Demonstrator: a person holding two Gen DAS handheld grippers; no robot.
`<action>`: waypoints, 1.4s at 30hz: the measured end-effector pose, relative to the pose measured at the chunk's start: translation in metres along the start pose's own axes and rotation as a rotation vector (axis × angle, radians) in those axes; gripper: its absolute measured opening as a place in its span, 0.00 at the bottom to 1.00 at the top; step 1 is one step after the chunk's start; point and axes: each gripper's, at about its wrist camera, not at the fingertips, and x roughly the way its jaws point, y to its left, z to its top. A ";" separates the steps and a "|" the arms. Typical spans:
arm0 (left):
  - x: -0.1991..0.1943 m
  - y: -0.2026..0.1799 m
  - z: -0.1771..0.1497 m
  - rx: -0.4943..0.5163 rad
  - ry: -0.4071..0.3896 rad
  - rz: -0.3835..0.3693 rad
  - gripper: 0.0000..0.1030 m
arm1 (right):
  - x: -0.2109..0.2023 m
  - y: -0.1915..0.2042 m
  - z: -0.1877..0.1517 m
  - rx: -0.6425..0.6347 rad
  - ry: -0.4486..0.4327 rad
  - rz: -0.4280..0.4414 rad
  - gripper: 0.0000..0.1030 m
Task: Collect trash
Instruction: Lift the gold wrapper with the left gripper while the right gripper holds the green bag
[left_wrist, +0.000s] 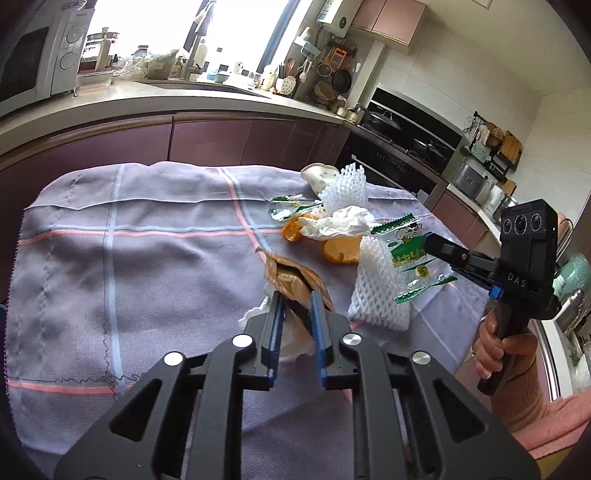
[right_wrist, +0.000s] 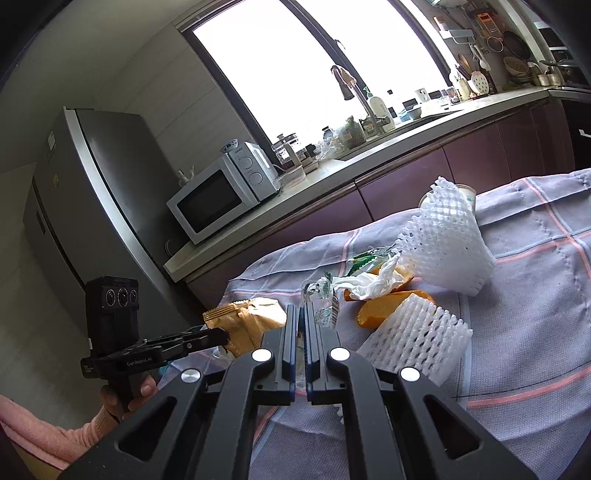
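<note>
Left fingers pinch brown bag | right fingers pinch green wrapper | both above cloth near its right edge

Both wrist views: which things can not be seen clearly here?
- Left wrist view: the brown snack bag runs between the left claw fingers; its near end is hidden.
- Right wrist view: the clear green-printed wrapper is mostly covered by the nearly shut right claw.
- Both views: the paper cup is hidden behind white foam fruit netting; its contents are unseen.
</note>
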 end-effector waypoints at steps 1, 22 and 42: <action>-0.001 0.001 -0.003 0.002 0.005 0.006 0.17 | 0.002 0.001 0.000 0.001 0.004 0.003 0.03; -0.019 0.025 0.002 -0.094 -0.022 -0.022 0.30 | 0.014 0.005 -0.006 0.003 0.026 0.005 0.03; -0.021 0.043 0.013 -0.070 -0.037 0.105 0.39 | 0.023 0.005 -0.012 0.013 0.057 0.022 0.03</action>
